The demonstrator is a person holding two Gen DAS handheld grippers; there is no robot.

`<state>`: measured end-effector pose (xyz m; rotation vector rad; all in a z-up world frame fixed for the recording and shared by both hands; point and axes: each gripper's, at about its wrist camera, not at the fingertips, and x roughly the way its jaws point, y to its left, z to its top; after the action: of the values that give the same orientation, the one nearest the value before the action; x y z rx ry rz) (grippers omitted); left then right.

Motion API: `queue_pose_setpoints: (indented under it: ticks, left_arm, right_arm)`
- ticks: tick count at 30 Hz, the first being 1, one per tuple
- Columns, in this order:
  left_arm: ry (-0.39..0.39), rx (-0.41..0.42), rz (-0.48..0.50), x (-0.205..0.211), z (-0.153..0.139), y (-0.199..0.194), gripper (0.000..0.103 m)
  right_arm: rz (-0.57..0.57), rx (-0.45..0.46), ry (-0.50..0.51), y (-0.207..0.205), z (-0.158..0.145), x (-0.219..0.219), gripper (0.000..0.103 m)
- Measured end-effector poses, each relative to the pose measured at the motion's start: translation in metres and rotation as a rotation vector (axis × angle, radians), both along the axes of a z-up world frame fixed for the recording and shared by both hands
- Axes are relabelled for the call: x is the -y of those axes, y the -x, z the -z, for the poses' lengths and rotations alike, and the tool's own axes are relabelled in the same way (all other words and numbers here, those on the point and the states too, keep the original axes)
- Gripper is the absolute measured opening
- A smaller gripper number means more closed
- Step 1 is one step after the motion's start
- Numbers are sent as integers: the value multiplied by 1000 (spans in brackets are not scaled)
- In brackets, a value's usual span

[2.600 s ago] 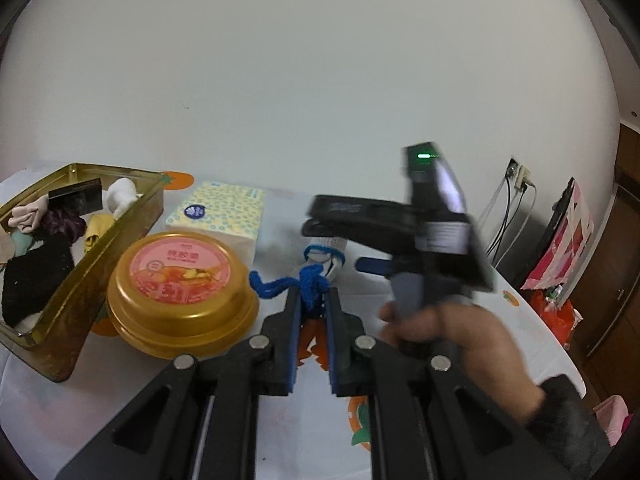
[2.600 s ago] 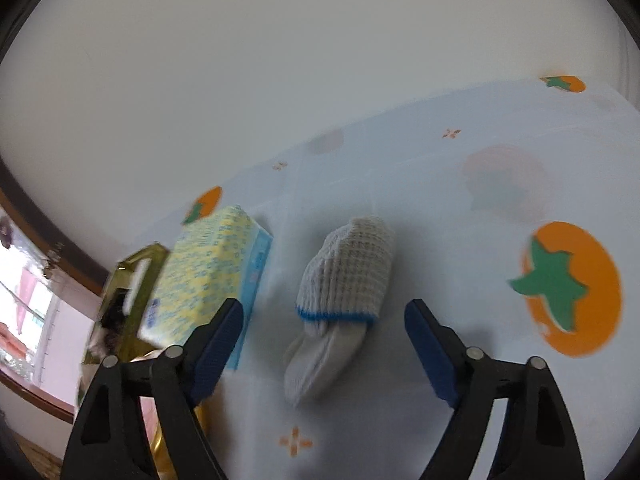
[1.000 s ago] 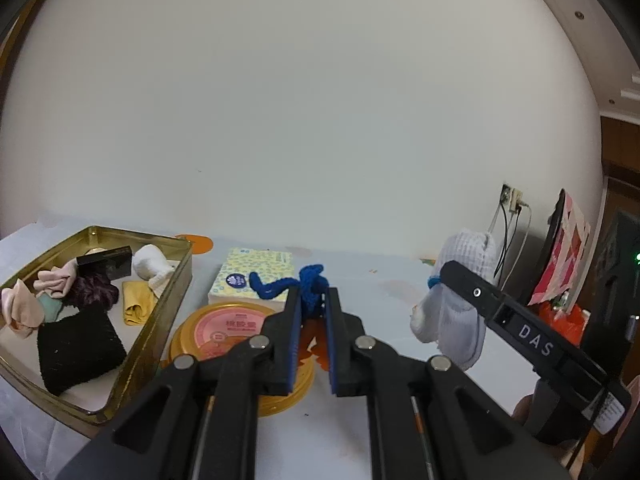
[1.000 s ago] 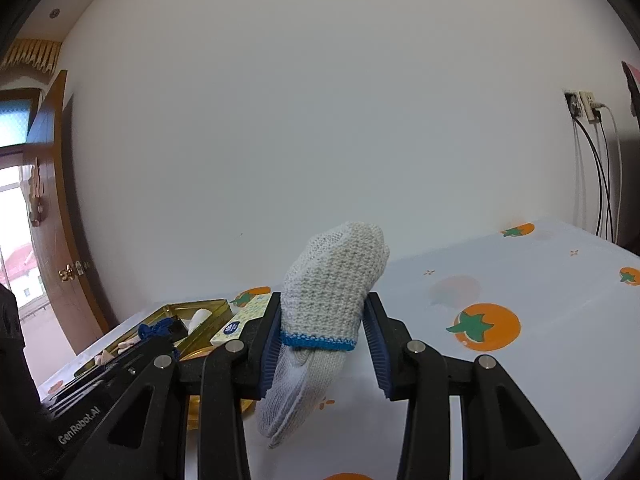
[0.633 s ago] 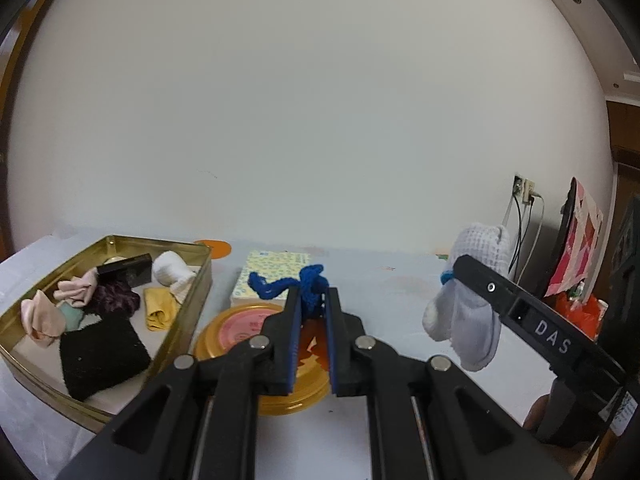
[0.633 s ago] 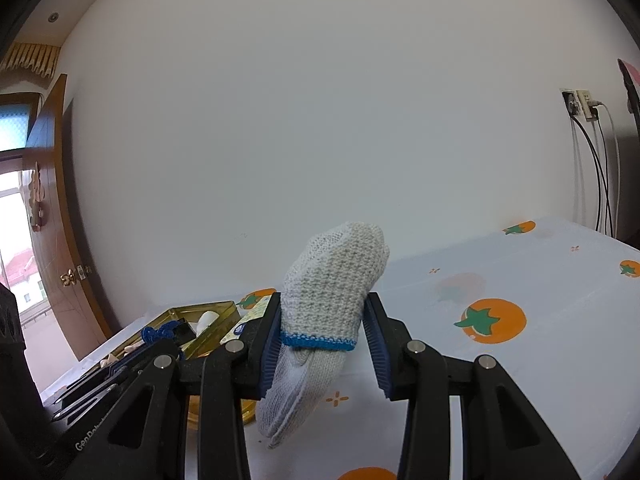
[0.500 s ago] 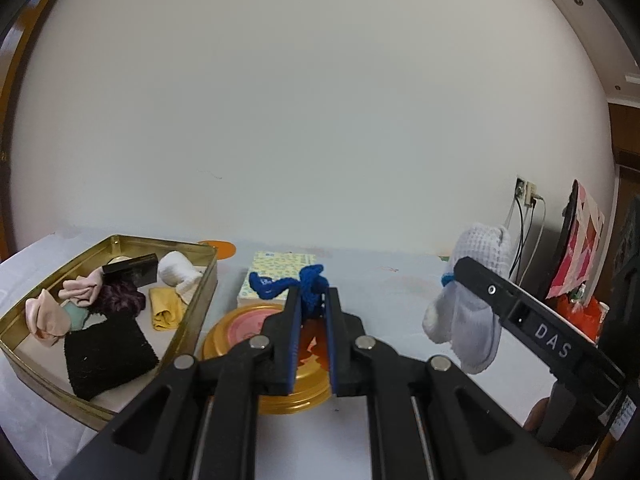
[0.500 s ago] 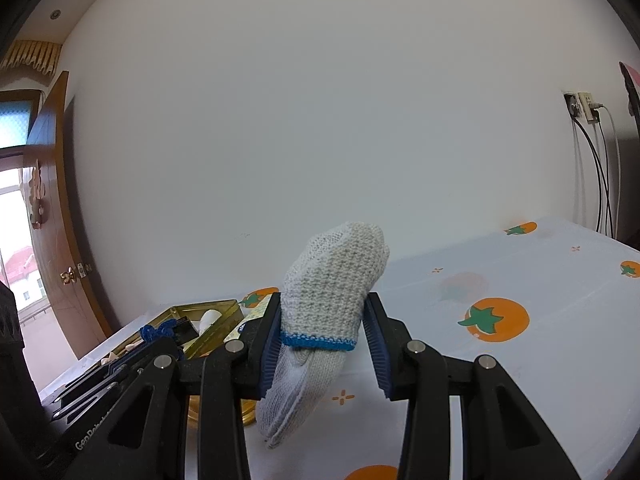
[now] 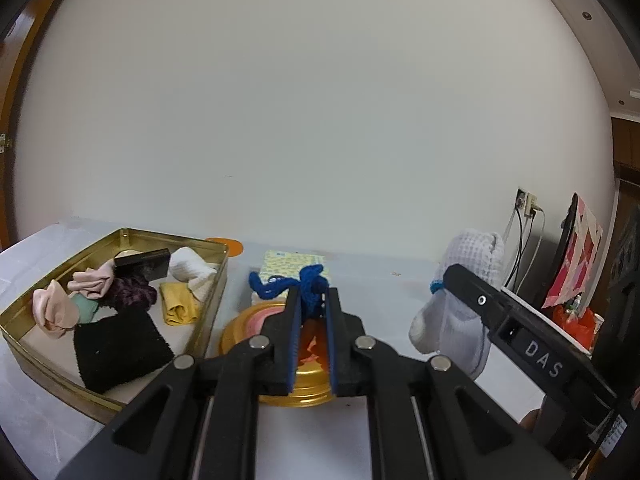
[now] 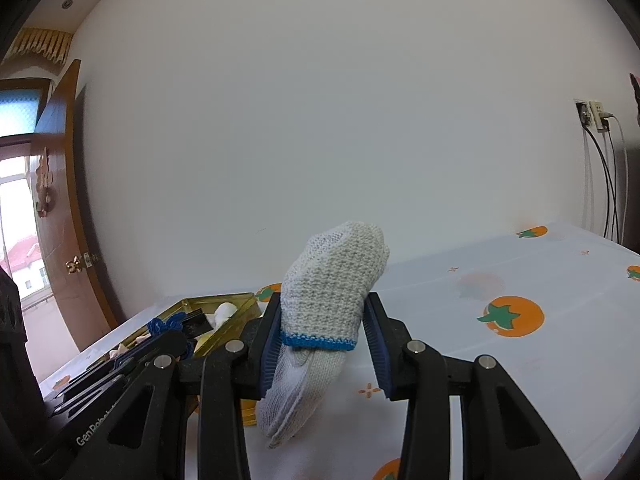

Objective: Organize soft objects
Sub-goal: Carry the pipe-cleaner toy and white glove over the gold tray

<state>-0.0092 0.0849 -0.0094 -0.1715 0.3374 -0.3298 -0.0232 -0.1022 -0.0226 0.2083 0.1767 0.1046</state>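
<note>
My left gripper (image 9: 311, 300) is shut on a blue knitted cord (image 9: 294, 283) and holds it above the table. My right gripper (image 10: 325, 316) is shut on a grey-white knitted glove with a blue band (image 10: 332, 304), also lifted; the glove also shows at the right of the left wrist view (image 9: 460, 300). A gold tin tray (image 9: 208, 304) at the left holds several soft items: pink cloth (image 9: 56, 308), a black cloth (image 9: 120, 346), a yellow cloth (image 9: 180, 308), a white sock (image 9: 190, 266). The tray also shows in the right wrist view (image 10: 236, 314).
A round gold lid with a red label (image 9: 256, 328) lies under my left gripper. A yellow patterned tissue pack (image 9: 288, 264) lies behind it. The table has a white cloth with orange fruit prints (image 10: 512, 316). Wall sockets with cables (image 9: 528, 204) are at the right.
Both grippers have drifted left toward the tray, each still holding its item. The tray and gold lid look nearer in the left wrist view.
</note>
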Motion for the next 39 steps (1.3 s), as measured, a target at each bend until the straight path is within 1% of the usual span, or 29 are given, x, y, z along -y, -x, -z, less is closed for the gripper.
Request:
queue_pose_setpoints:
  ticks: [7,10,14,20,27,31,36,39]
  left_arm:
    - [-21,16,-51,-17,-1,1,8]
    - [-11,13,-74,-29,-1,-1,8]
    - [-20,10,-108,-41,0,-2,8]
    - [-4,7,-139,-60,1,-5,8]
    - [8,7,-185,-83,1,-7,8]
    - [18,4,-203,-93,1,-7,8]
    - [-6,20,-236,-102,-1,-8,8]
    - [-5,14,-261,-111,-1,-10,8]
  right_arm:
    - [-26,8,9,-3,1,-18,42]
    - [-44,5,22,-7,2,-28,42]
    - [-56,6,30,-10,3,-38,42]
    - [-80,-4,32,-18,6,-52,42]
    - [-123,12,85,-18,5,-80,42]
    - [-144,11,95,-18,4,-90,42]
    - [-170,11,99,-18,4,-96,42]
    - [-190,7,104,-20,5,-104,42]
